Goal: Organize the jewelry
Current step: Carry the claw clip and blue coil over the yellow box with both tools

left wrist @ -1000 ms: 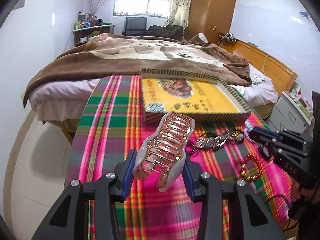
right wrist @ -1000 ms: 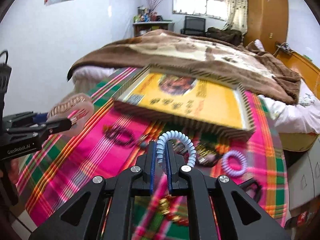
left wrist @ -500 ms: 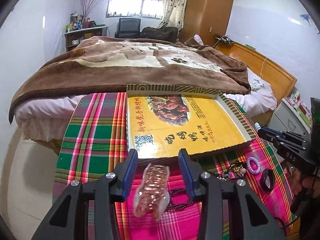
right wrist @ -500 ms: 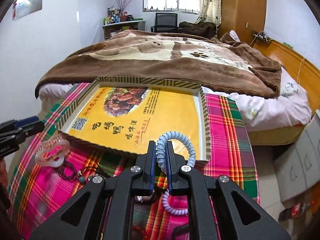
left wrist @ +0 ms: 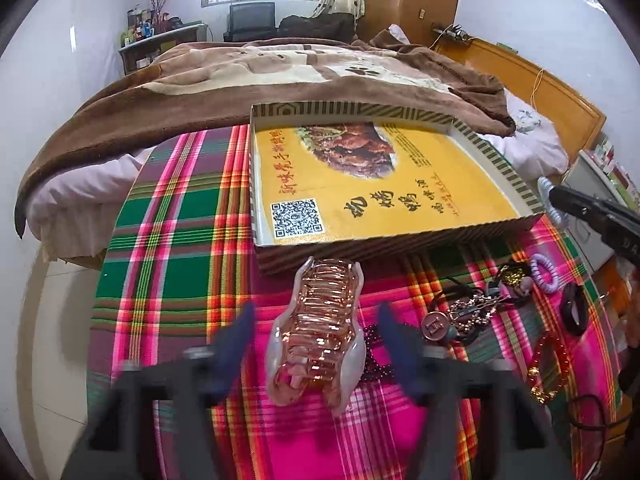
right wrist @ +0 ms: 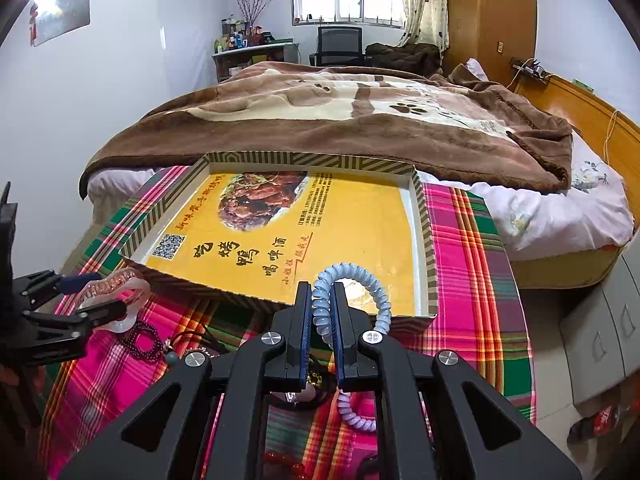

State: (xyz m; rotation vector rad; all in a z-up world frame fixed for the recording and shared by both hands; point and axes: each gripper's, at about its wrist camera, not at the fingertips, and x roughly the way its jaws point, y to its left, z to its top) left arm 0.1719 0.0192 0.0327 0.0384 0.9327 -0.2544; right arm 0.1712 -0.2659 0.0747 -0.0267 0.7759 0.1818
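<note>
Both of your hands have carried their pieces off the heap and up to the box (left wrist: 400,240). Your left gripper (left wrist: 316,308) has come down low over the cloth (left wrist: 172,240), and its fingers sit at a middling width around the clip (left wrist: 320,320). Blur hides the contact, but they seem to hold it. The box's near wall stands just ahead of those fingers, so I judge you need to lift over it before letting go. Your right gripper (right wrist: 321,288) has narrow fingers pinching the coil tie (right wrist: 360,276). It has swung in from above the pile (left wrist: 480,304), which now lies right of the left fingers. The tie's loop already hangs past the near wall, over the box floor, so a release looks close. The floor ahead of both pairs of fingers is bare, leaving plenty of room. Watch the box's right wall beside the right fingers, and the worktop's edge beyond it. The blanket (right wrist: 360,120) crowds the far wall.
</note>
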